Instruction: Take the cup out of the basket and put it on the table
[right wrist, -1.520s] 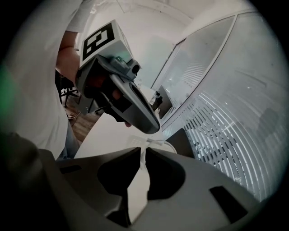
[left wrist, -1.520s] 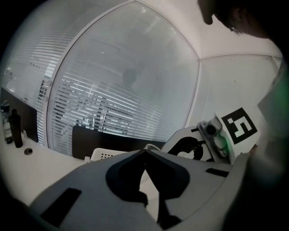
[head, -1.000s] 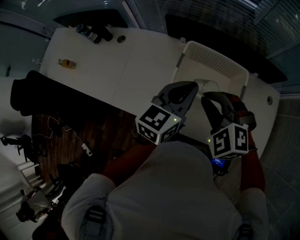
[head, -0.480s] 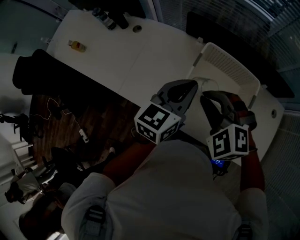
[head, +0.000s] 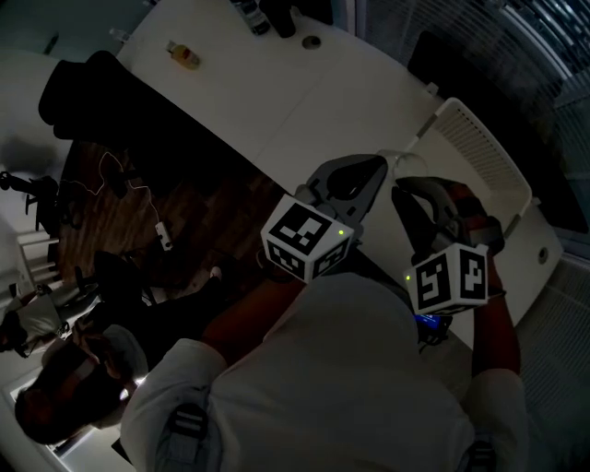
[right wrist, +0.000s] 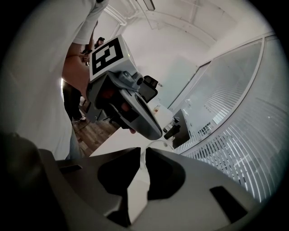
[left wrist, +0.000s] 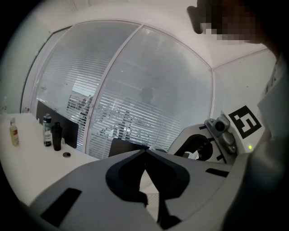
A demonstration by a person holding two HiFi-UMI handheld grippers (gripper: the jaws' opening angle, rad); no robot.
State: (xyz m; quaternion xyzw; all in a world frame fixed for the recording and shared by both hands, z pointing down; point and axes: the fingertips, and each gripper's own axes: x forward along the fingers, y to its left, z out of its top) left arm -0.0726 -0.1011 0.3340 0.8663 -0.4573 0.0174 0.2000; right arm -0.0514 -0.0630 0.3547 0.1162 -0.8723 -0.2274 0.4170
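The scene is dim. A white slatted basket (head: 489,138) stands on the white table (head: 304,101) at the right. A faint clear curved rim (head: 398,155), perhaps the cup, shows at the basket's near left side; the rest is hidden behind the grippers. My left gripper (head: 373,168) hangs close to my chest, its jaws shut on nothing, tips near that rim. My right gripper (head: 406,195) hangs beside it, jaws together and empty. In the left gripper view the jaws (left wrist: 145,151) meet at the tips. The right gripper view shows its own jaws (right wrist: 143,151) nearly touching, with the left gripper (right wrist: 131,108) above.
Dark bottles (head: 267,14) and a small yellow-labelled bottle (head: 184,53) stand at the table's far end. A black chair back (head: 92,92) sits left of the table. Wooden floor (head: 212,221) lies below its near edge. A person (head: 74,387) stands at the lower left. Windows with blinds (left wrist: 117,103) lie behind.
The head view has swung: table and basket have slid up and to the right in the picture, more floor shows at left. Both grippers keep their place and stay shut.
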